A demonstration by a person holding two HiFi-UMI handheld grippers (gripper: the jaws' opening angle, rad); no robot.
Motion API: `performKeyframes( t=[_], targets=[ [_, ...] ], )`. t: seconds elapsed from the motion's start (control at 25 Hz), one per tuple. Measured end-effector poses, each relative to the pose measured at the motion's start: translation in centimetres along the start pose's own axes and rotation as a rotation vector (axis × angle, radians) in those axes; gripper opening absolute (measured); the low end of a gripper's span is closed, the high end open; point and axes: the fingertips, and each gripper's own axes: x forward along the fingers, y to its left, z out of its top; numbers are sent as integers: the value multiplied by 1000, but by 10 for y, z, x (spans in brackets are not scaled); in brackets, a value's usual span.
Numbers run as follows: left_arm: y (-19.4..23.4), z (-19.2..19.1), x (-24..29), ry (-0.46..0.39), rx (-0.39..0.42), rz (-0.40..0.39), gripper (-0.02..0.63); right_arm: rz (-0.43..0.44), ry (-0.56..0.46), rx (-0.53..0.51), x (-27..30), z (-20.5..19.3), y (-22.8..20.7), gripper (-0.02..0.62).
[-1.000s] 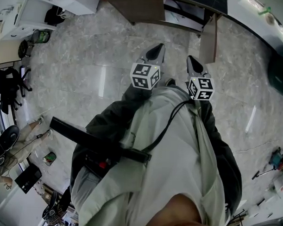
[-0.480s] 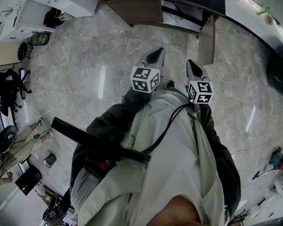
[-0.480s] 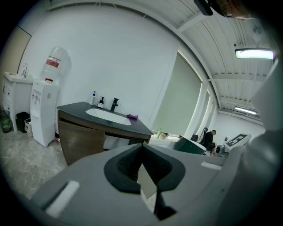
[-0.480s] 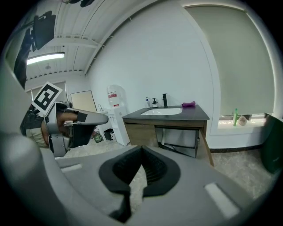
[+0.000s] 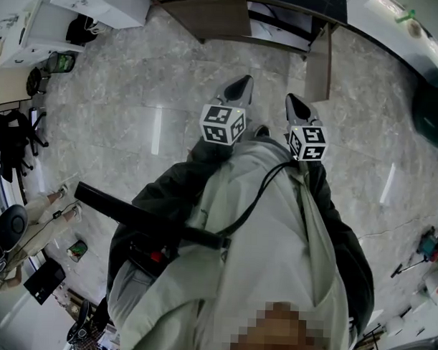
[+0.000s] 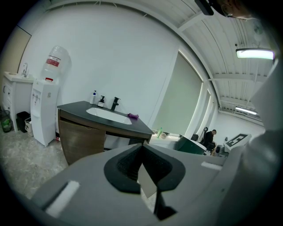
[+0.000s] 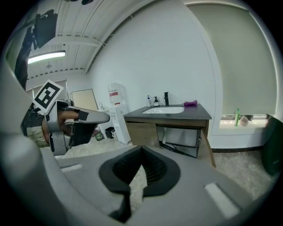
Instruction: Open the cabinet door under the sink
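The sink cabinet [image 7: 168, 128] stands a few steps ahead of me, with a dark counter and a white basin. Its brown left door [image 7: 142, 133] is closed. Its right door [image 7: 208, 145] is swung out toward me, and the inside [image 7: 179, 141] shows behind it. In the head view the closed door [image 5: 210, 16] and the swung-out door [image 5: 320, 63] lie at the top. My left gripper [image 5: 240, 82] and right gripper [image 5: 293, 103] hover side by side over the floor, well short of the cabinet. Both are shut with nothing held: the left gripper [image 6: 142, 148] and the right gripper [image 7: 141, 150].
A white water dispenser [image 6: 44, 110] stands left of the cabinet. Soap bottles, a black tap and a purple object [image 7: 191, 103] sit on the counter. A dark green bin [image 5: 433, 106] is at the right. A white cabinet [image 5: 38, 21] and a person [image 5: 31, 214] are at the left.
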Motion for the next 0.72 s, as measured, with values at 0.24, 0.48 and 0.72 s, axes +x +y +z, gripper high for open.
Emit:
performKeyframes(
  t=[0.24, 0.48, 0.72],
  targets=[
    [3, 1, 2, 5, -2, 1, 6, 4, 12, -4, 4, 0, 1, 2],
    [5, 1, 0, 14, -3, -8, 6, -4, 29, -13, 4, -4, 4, 2],
    [3, -3, 1, 22, -5, -20, 6, -7, 38, -21, 3, -8, 6, 2]
  ],
)
